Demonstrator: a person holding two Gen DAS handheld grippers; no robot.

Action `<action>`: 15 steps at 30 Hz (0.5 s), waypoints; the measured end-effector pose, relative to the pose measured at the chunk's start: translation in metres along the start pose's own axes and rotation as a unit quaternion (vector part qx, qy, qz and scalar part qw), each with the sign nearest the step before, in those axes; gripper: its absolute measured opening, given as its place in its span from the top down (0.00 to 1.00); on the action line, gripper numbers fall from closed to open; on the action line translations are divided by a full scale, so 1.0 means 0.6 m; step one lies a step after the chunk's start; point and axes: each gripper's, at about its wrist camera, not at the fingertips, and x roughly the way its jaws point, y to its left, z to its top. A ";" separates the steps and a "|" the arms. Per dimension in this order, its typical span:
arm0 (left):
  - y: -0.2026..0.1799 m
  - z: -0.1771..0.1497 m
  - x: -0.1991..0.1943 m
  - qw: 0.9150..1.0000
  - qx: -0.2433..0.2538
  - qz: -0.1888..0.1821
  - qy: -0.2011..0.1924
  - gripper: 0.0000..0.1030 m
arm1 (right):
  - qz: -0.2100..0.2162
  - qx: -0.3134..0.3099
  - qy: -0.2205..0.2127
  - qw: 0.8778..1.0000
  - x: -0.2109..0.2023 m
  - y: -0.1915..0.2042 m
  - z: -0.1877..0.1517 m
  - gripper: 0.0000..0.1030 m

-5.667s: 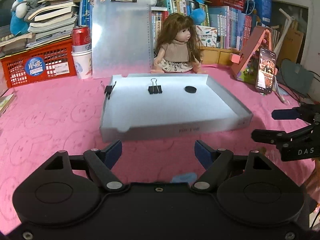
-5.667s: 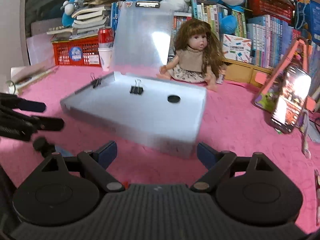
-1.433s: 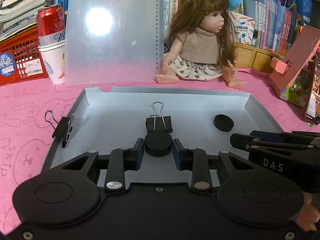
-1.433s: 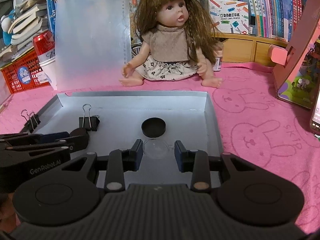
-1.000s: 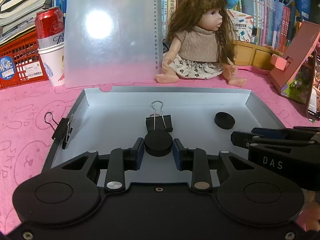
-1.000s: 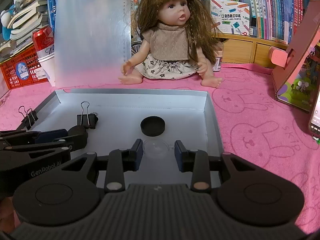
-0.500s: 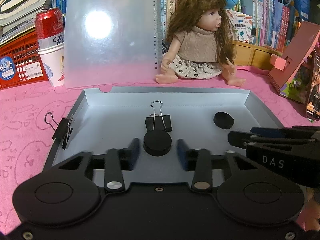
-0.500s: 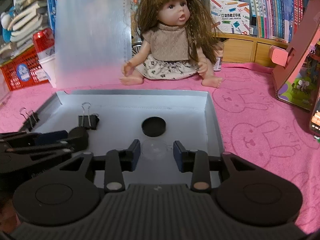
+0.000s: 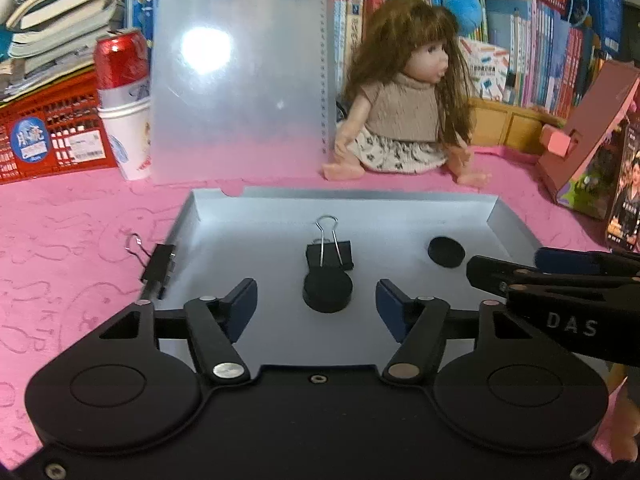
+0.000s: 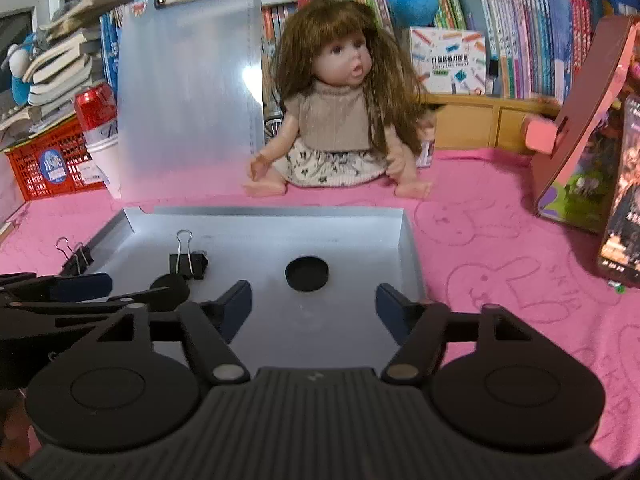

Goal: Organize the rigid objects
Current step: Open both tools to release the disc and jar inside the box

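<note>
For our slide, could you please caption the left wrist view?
Left gripper opening around a black disc in the grey tray.

The room is lit evenly from overhead, bright enough that colours stay strong. A round white glare spot sits on the frosted clipboard point(image 9: 240, 76), and a paler streak shows on it in the right wrist view. The grey tray point(image 9: 400, 216) looks washed out. Both fisheye views bend the bookshelves point(image 10: 520, 32) at the edges, where detail smears softly, and corners darken
</note>
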 end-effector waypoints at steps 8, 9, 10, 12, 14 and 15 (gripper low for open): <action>0.010 -0.005 -0.058 1.000 -0.002 -0.005 -0.022 0.25 | 0.004 -0.016 -0.023 1.000 -0.051 0.005 0.002 0.13; 0.011 -0.006 -0.065 1.000 -0.002 -0.006 -0.023 0.25 | 0.005 -0.020 -0.026 0.999 -0.058 0.007 0.001 0.12; 0.012 -0.008 -0.072 1.000 -0.003 -0.007 -0.025 0.25 | 0.005 -0.026 -0.029 0.999 -0.065 0.009 0.000 0.11; 0.015 -0.013 -0.088 1.000 -0.005 -0.011 -0.029 0.25 | 0.006 -0.033 -0.035 0.999 -0.078 0.013 -0.003 0.09; 0.018 -0.019 -0.106 0.999 -0.006 -0.015 -0.033 0.24 | 0.011 -0.037 -0.040 0.998 -0.093 0.016 -0.007 0.08; 0.019 -0.021 -0.114 0.999 -0.007 -0.017 -0.035 0.24 | 0.013 -0.039 -0.041 0.998 -0.099 0.017 -0.009 0.07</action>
